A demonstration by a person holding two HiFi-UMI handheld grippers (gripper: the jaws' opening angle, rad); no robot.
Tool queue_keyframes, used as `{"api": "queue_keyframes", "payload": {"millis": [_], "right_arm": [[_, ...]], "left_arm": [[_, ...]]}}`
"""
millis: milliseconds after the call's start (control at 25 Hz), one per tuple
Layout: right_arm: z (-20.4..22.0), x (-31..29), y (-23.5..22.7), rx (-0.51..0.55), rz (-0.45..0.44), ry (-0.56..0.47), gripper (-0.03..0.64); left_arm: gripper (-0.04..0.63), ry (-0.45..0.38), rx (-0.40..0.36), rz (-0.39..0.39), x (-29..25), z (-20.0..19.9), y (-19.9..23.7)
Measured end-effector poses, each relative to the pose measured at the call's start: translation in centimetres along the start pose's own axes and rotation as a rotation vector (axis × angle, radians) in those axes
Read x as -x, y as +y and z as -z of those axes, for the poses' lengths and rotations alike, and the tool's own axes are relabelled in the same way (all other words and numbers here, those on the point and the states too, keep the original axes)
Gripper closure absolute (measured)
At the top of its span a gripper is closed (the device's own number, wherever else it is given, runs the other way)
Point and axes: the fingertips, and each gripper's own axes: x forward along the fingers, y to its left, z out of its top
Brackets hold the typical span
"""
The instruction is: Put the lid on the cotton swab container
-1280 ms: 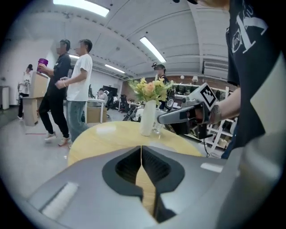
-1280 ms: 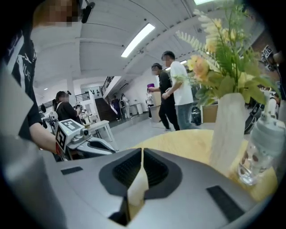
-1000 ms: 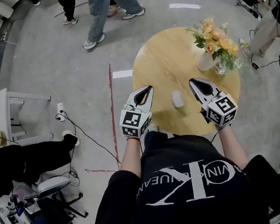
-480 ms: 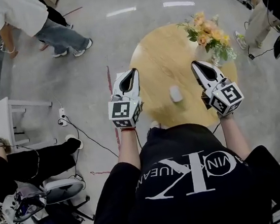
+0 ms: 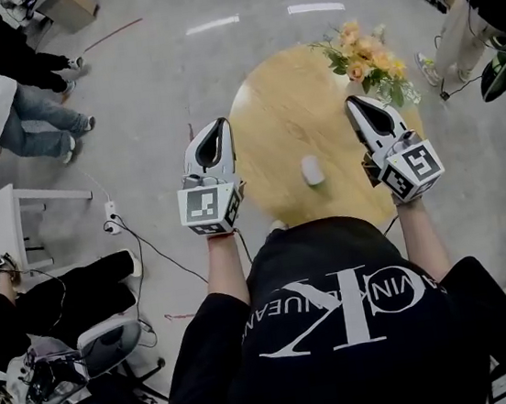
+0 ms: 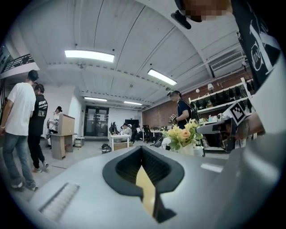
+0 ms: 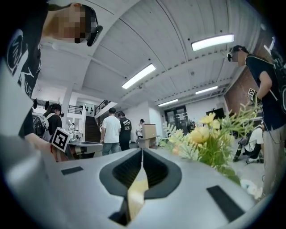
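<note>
Left tongs (image 5: pixel 217 122), right tongs (image 5: pixel 352 101) closed, cotton swab container (image 5: pixel 312 170) between, orientation unclear

We see the round worktop (image 5: pixel 284 118) mostly bare, with open wood all around the small white container (image 5: pixel 312 170). The flower bouquet (image 5: pixel 366 63) crowds the far right edge, close beyond our right tongs (image 5: pixel 355 103), and blocks the right side of that tongs' view. Our left tongs (image 5: pixel 217 123) hang at the worktop's left edge, with bare floor (image 5: pixel 147 99) beside them.
</note>
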Motion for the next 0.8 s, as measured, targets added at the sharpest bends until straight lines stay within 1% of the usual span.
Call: {"api": "queue_keyframes", "payload": {"millis": [80, 280, 800], "right_arm": [[-0.4, 0.0, 0.0, 0.004, -0.003, -0.009, 0.595], [-0.8, 0.0, 0.4, 0.023, -0.016, -0.016, 0.595], [0.5, 0.9, -0.4, 0.011, -0.004, -0.008, 0.595]], "left_arm": [[0.583, -0.013, -0.005, 0.006, 0.0, -0.7, 0.0], [0.583, -0.021, -0.014, -0.024, 0.0, -1.4, 0.4], [0.583, -0.020, 0.014, -0.012, -0.7, -0.2, -0.7]]}}
